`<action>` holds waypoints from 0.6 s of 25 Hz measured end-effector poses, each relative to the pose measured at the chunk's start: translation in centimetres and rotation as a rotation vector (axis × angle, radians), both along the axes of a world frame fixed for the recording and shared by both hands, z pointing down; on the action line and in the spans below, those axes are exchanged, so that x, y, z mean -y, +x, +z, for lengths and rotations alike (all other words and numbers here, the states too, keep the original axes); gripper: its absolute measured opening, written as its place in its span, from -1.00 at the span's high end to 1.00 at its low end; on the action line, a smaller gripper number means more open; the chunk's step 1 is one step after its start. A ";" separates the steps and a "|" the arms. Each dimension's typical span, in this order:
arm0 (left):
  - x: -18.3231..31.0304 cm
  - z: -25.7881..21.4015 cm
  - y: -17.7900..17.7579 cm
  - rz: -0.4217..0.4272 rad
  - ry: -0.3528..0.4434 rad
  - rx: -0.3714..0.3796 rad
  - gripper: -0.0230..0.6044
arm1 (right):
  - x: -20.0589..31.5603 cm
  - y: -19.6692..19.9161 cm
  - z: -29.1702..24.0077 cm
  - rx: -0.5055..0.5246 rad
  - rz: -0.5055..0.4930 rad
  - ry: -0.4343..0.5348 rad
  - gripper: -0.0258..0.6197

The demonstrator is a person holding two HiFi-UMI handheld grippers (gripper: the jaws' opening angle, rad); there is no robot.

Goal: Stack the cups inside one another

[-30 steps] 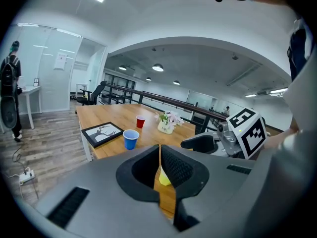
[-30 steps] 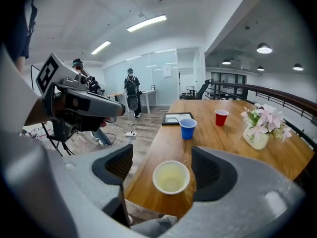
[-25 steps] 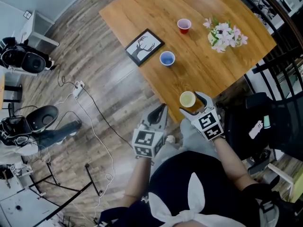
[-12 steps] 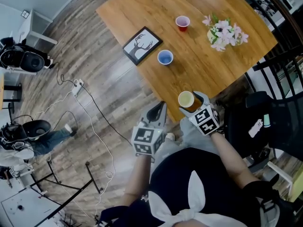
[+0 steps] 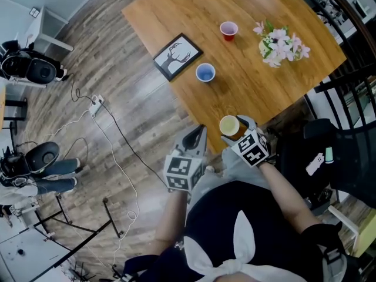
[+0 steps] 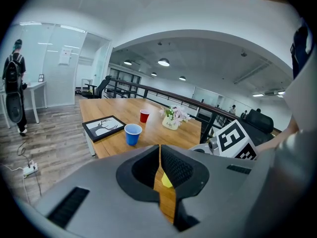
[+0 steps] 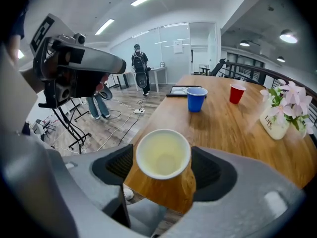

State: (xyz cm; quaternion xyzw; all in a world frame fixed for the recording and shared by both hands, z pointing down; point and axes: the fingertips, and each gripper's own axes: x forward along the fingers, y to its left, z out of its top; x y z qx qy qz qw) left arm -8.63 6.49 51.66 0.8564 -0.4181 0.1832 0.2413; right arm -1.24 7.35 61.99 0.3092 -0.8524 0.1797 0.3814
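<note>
A yellow cup (image 5: 230, 125) is at the near corner of the wooden table (image 5: 252, 87), and my right gripper (image 5: 237, 129) is shut on it. In the right gripper view the yellow cup (image 7: 163, 153) fills the gap, with both pads of the right gripper (image 7: 163, 165) against its sides. A blue cup (image 5: 205, 73) stands upright mid-table, and a red cup (image 5: 228, 30) stands farther back. My left gripper (image 5: 197, 135) hovers off the table's edge, left of the yellow cup, shut on nothing. The left gripper view shows the blue cup (image 6: 132, 134) and the red cup (image 6: 144, 115) beyond the left gripper (image 6: 159, 155).
A framed deer picture (image 5: 178, 56) lies left of the blue cup. A pot of pink flowers (image 5: 281, 44) stands to the right of the red cup. A black chair (image 5: 346, 157) is at my right. Cables (image 5: 117, 134) trail over the floor, and a person's legs (image 5: 53, 175) show at the left.
Both grippers have stayed almost where they were, the right one still round the yellow cup. The person's legs on the floor at the left have shifted.
</note>
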 end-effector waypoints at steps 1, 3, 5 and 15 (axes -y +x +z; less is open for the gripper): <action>0.0 -0.1 0.1 0.000 0.005 -0.002 0.84 | 0.0 0.0 0.0 -0.006 -0.012 -0.003 -0.20; 0.1 -0.1 0.3 -0.001 0.013 -0.004 0.84 | -0.1 0.0 0.1 -0.013 -0.033 -0.006 -0.11; 0.3 -0.1 0.4 -0.006 0.014 -0.003 0.84 | 0.0 0.0 0.1 -0.014 -0.054 -0.009 -0.11; 1.3 0.0 0.8 -0.057 0.018 0.010 0.84 | 1.0 0.1 -0.7 0.004 -0.131 -0.006 -0.10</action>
